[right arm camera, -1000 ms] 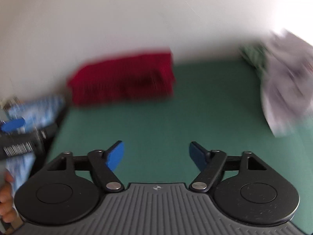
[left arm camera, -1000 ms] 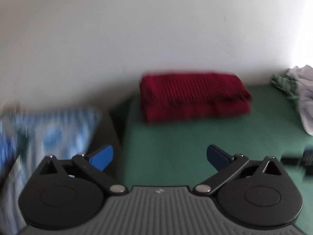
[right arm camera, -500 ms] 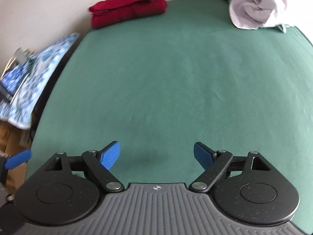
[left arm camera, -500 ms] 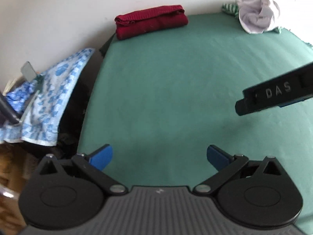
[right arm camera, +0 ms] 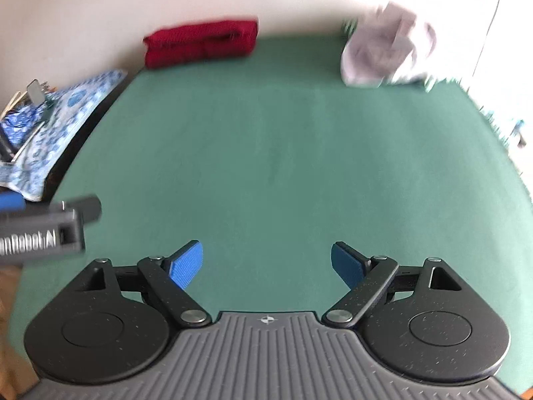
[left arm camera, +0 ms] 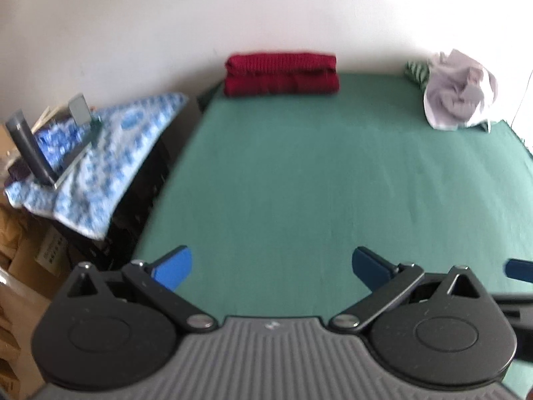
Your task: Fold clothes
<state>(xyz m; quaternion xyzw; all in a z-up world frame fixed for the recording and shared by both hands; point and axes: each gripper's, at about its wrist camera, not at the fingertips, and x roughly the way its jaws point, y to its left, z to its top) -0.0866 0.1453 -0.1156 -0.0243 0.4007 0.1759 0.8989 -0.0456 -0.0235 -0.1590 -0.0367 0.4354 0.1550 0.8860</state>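
Well beyond the empty right hand-held gripper point(right arm camera: 266, 266) lies crumpled clothing point(right arm camera: 386, 56).

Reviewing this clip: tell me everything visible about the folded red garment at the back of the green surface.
The red garment is a dark red, ribbed knit, apparently a sweater, folded into a neat long rectangle of stacked layers. It lies flat at the far left corner of the green table cover, its back edge close to the white wall; whether they touch is unclear. Nothing rests on it and neither gripper is near it. The crumpled white clothes lie apart at the far right.
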